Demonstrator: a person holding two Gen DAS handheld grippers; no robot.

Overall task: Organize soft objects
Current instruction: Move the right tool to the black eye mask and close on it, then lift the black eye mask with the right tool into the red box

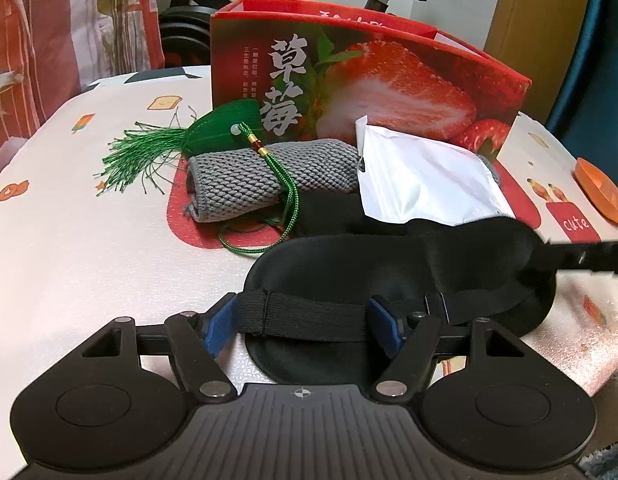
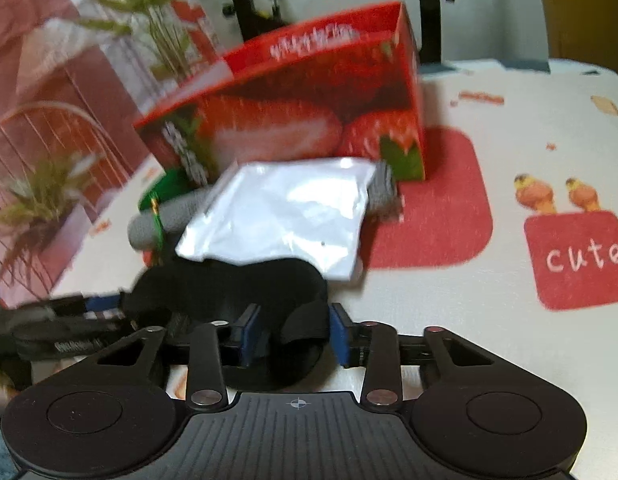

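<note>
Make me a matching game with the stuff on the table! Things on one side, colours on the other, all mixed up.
Things:
1. eye mask
2. rolled towel
3. tassel
4. strawberry box

Colours:
A. green
B. red
C. black
D. grey

Right pairs: 1-C, 2-D, 3-A, 4-B

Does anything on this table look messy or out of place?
Yes. In front of the strawberry box the soft things lie heaped: a white pouch sprawls over the rolled grey cloth, and a green tassel charm trails its cord across it. The black eye mask lies nearest. Nothing looks damaged or spilled.
</note>
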